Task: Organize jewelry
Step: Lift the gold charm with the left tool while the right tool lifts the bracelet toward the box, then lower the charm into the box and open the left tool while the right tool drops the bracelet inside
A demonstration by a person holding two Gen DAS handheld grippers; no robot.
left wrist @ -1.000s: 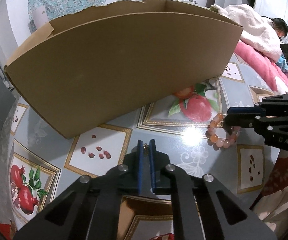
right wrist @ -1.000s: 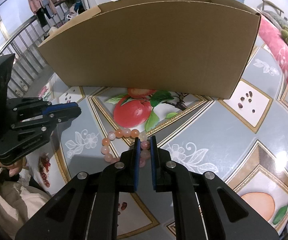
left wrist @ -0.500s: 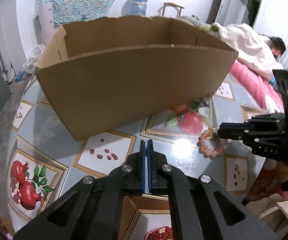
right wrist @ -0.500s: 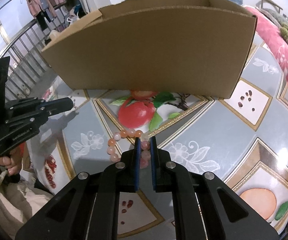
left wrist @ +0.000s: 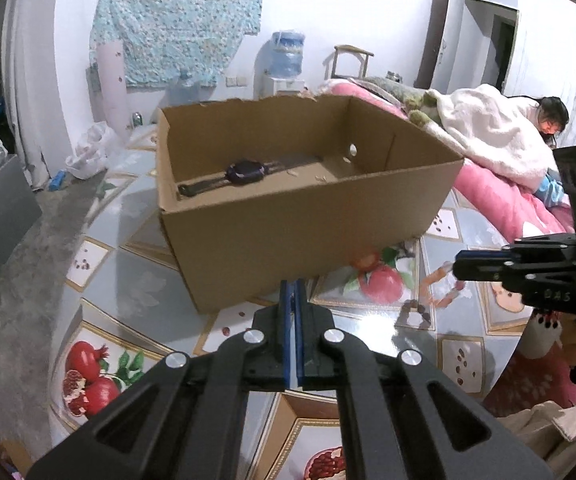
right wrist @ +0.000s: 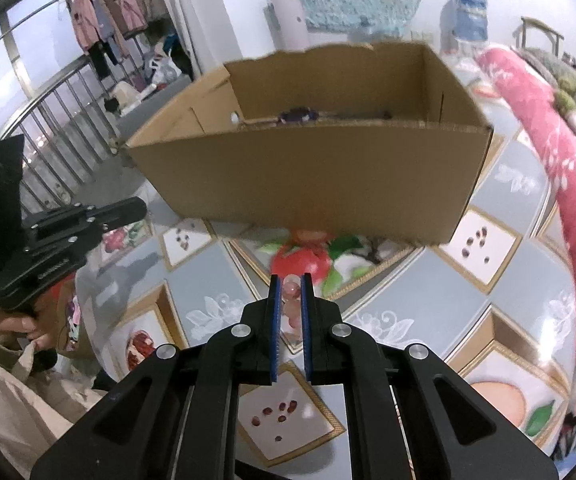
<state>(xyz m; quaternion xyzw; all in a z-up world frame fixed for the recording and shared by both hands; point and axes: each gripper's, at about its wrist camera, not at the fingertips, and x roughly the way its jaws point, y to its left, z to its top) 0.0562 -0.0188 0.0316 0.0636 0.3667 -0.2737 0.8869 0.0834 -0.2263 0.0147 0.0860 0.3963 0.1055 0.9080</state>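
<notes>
Holding a pink bead bracelet [right wrist: 290, 294] between its blue pads, the right hand-held gripper [right wrist: 288, 280] is above the patterned desk [right wrist: 508, 276], and the beads hang down from it; a second ago they lay on the surface. The left hand-held gripper [left wrist: 292, 283] has its pads pressed together, and I cannot tell if something thin is between them; it is higher than before. Beyond both stands the open cardboard box [left wrist: 300, 216], whose near wall blocks the way forward. Now the inside is visible, which earlier was hidden: a dark watch [left wrist: 243, 171] lies flat on the bottom, its strap stretched along the far wall, left to right. Further back is a bed with a pink blanket [left wrist: 504, 204].
</notes>
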